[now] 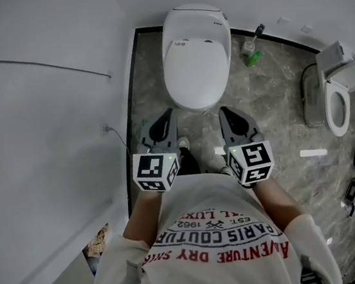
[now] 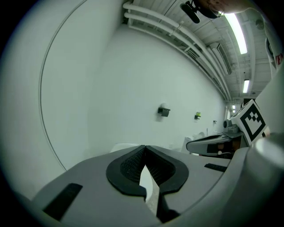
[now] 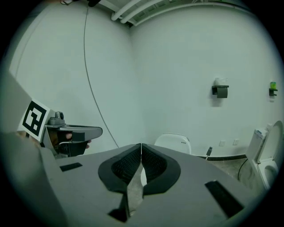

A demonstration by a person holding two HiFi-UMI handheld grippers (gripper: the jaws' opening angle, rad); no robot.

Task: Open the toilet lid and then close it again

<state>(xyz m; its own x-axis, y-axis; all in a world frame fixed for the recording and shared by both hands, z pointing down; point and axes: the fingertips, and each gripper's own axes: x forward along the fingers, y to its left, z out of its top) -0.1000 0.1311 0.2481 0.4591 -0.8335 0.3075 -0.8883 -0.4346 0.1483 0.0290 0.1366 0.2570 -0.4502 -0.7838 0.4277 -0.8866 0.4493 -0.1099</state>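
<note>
My left gripper (image 2: 144,147) has its two dark ribbed pads pressed together at the tips, with nothing between them. My right gripper (image 3: 141,144) is the same: jaws together and empty. In the head view both grippers are held side by side in front of my chest, well apart from each other and pointing away from me and slightly down. Each carries its white cube with black square markers at the near end, the left cube (image 1: 156,170) and the right cube (image 1: 251,163) just above my white shirt with red and dark lettering (image 1: 220,243).

Beyond the tips, between the two grippers and a little farther off, stands the white oval toilet (image 1: 195,58) with its smooth lid (image 1: 195,71) down and closed. Neither gripper touches it; its near rim lies just past the jaw tips in the head view. It stands on a grey marbled floor (image 1: 276,105) against the far white wall, with another white wall close on the left.

To the right of the toilet, at the base of the far wall, lies a small green bottle (image 1: 252,59). Farther right stands a second white toilet with its lid raised (image 1: 340,94). A small dark fitting (image 3: 221,91) is fixed on the far wall, and a thin dark cable (image 3: 93,88) arcs down the left wall.
</note>
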